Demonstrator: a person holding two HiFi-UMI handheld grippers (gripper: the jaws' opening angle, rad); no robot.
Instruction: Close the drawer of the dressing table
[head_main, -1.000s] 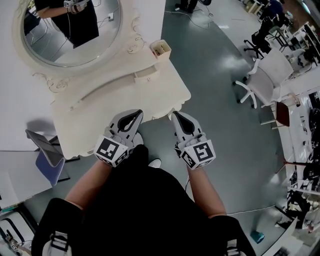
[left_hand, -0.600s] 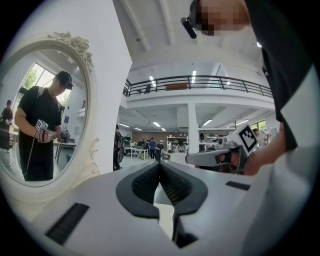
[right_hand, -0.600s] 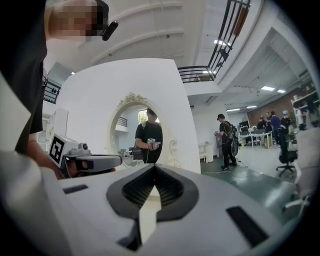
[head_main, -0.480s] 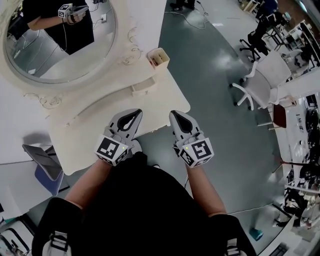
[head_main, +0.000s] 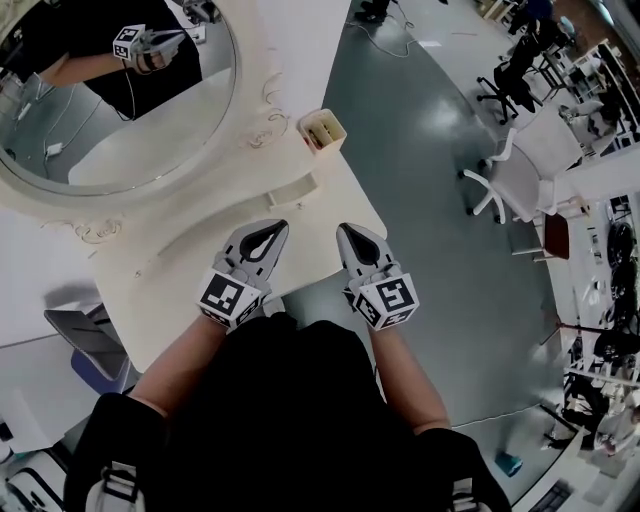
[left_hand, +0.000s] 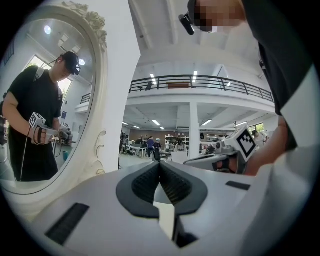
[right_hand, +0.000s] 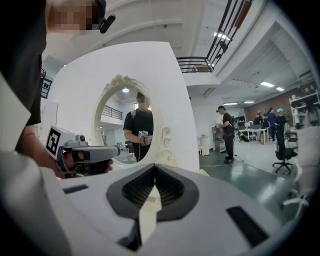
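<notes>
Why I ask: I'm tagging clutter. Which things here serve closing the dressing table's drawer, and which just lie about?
Job: dressing table, small jutting drawer, left hand-held gripper, right hand-held gripper, both shut.
Lying about: compartment box, white office chair, grey chair.

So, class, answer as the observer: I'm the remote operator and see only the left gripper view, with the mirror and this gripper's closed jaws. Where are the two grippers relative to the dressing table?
Observer: In the head view the left gripper and right gripper lie side by side, tips overlapping the front edge of the table.
Operator: Is the right gripper open?
Observer: No, the right gripper view shows its jaws together, nothing between them.
Operator: Anything on the table top?
Observer: A small open box stands at a back corner, beside the mirror.
</notes>
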